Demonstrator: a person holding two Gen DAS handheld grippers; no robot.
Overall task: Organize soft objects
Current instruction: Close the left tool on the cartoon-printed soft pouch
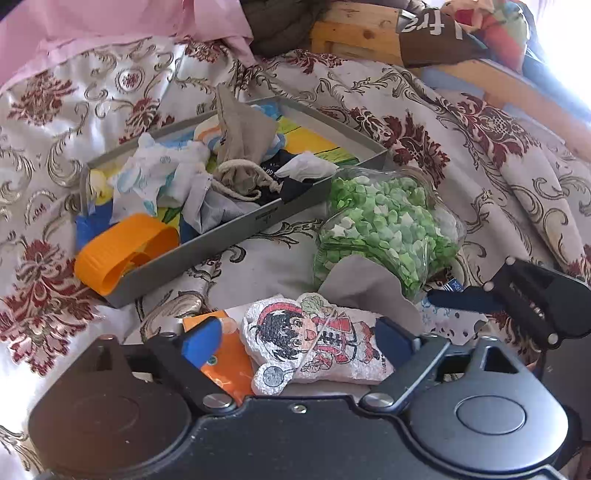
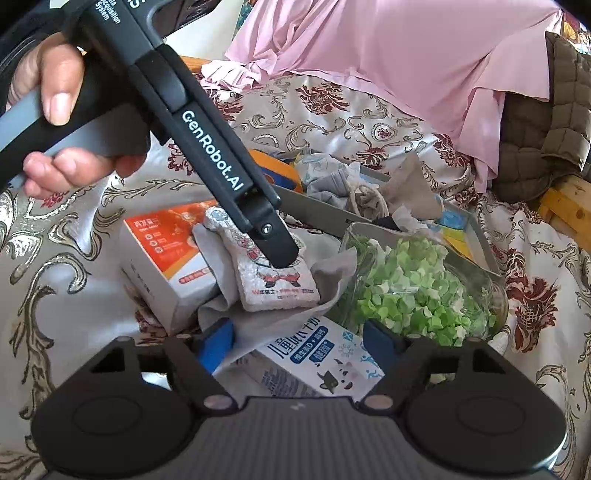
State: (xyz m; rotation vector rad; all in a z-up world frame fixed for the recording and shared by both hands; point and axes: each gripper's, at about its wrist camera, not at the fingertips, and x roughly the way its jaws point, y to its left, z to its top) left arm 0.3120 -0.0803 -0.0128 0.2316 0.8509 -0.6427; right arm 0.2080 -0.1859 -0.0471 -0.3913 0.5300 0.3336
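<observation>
A white foam pad with a cartoon print (image 1: pixel 314 339) lies on a grey cloth (image 1: pixel 362 280) on the patterned bedspread. My left gripper (image 1: pixel 297 341) stands open around the pad, its blue pads a little off each side; in the right wrist view one of its fingers (image 2: pixel 277 247) hangs over the pad (image 2: pixel 273 288). My right gripper (image 2: pixel 299 343) is open over the grey cloth (image 2: pixel 332 273) and a blue-white carton (image 2: pixel 317 358). A grey tray (image 1: pixel 236 240) holds crumpled cloths and a drawstring pouch (image 1: pixel 240 181).
A clear bag of green paper stars (image 1: pixel 388 221) lies right of the tray. An orange roll (image 1: pixel 125 247) leans on the tray's near corner. An orange-white box (image 2: pixel 166 251) sits left of the pad. Pink fabric (image 1: pixel 110 22) and a wooden frame (image 1: pixel 354 33) lie behind.
</observation>
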